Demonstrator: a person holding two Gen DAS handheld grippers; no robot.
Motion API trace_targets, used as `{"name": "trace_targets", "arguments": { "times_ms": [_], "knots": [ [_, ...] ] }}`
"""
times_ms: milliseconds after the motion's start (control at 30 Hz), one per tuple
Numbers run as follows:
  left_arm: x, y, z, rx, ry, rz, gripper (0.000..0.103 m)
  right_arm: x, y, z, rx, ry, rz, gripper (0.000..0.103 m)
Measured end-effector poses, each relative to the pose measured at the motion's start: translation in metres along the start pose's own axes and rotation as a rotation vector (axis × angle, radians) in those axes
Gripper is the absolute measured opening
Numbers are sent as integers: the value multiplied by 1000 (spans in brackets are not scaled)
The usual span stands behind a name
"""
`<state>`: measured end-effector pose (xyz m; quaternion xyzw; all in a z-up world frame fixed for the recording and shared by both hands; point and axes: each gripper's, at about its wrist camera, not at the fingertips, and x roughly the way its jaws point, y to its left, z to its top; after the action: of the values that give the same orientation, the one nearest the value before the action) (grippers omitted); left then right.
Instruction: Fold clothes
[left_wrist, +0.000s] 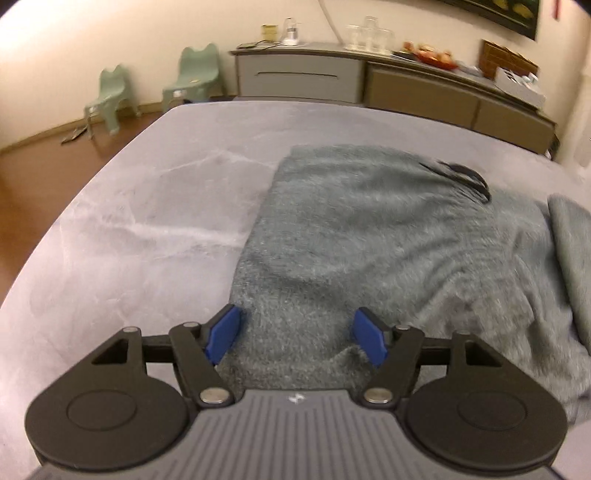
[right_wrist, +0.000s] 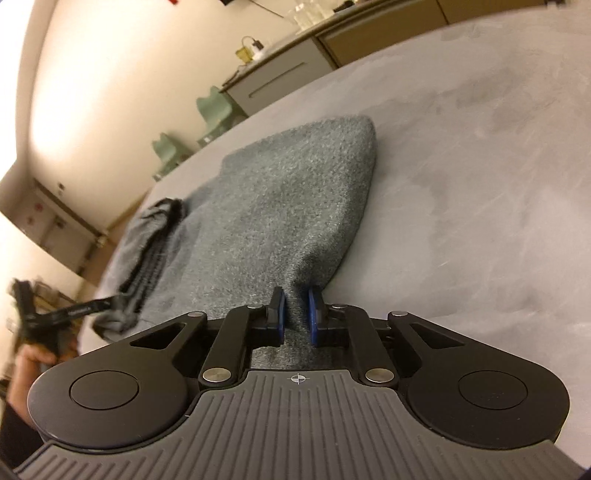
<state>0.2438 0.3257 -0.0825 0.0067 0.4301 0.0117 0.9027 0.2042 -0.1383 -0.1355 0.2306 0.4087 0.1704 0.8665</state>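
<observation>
In the left wrist view my left gripper (left_wrist: 297, 338) hangs low in the frame, fingers spread wide over the near edge of the grey garment (left_wrist: 369, 236), which covers the centre-right of the surface (left_wrist: 147, 206). In the right wrist view my right gripper (right_wrist: 295, 314), low centre, is clamped on a bunched corner of the garment.

A grey-green, flecked fuzzy garment (left_wrist: 369, 236) with a black ribbed band (left_wrist: 465, 177) is shown on a pale grey counter (left_wrist: 140, 206) streaked with whitish marks. Blue pads are seen on the black fingers (left_wrist: 221, 334) of the left gripper (left_wrist: 297, 338), and the same blue on black is seen on the right gripper (right_wrist: 295, 314). Two mint-green chairs (left_wrist: 110, 96) are set against a cream wall (left_wrist: 92, 33), over a brown floor (left_wrist: 33, 177). A grey and tan sideboard (left_wrist: 369, 81) is seen behind.
</observation>
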Motion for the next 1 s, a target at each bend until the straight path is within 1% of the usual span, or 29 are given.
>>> {"name": "trace_targets", "arguments": {
  "times_ms": [67,233,300,367,400,467,500,533,567,633,667,700,733,767,800,833,900,1000],
  "knots": [
    [-5,-13,-6,44,-2,-25,69,-19,-14,1,-3,0,-32,9],
    [-29,-76,-38,207,-28,-138,69,-66,-48,2,-10,-1,-112,9],
    [-40,-104,-54,267,-36,-216,71,-86,-62,3,-17,-1,-146,9],
    [-49,-126,-70,312,-38,-297,73,-116,-80,0,-53,-8,-196,8],
    [-53,-135,-76,329,-37,-336,73,-131,-93,-1,-44,-19,-226,8],
    [-59,-143,-78,317,-21,-380,72,-160,-119,-3,-18,-43,-279,8],
    [-62,-141,-75,277,-19,-377,72,-167,-130,-6,29,-58,-268,8],
    [-65,-138,-71,226,-18,-367,71,-174,-141,-8,73,-73,-256,19],
    [-69,-134,-67,175,-17,-357,71,-179,-147,-12,103,-80,-243,24],
    [-80,-128,-55,98,-46,-340,71,-188,-157,-19,158,-96,-217,67],
    [-87,-126,-47,66,-64,-335,72,-192,-157,-22,158,-108,-211,71],
    [-96,-134,-40,67,-78,-338,73,-194,-156,-25,156,-117,-207,71],
    [-104,-146,-34,78,-90,-345,75,-190,-152,-26,143,-112,-209,66],
    [-111,-165,-26,103,-94,-365,76,-185,-146,-26,115,-102,-215,57],
    [-118,-186,-18,133,-95,-389,80,-180,-140,-27,86,-96,-223,25],
    [-122,-214,-10,173,-92,-407,84,-176,-134,-27,59,-101,-239,18],
    [-129,-275,4,261,-81,-440,91,-170,-116,-29,-25,-124,-289,12],
    [-128,-383,19,392,-42,-459,93,-175,-87,-41,-171,-167,-358,9]
  ]
}}
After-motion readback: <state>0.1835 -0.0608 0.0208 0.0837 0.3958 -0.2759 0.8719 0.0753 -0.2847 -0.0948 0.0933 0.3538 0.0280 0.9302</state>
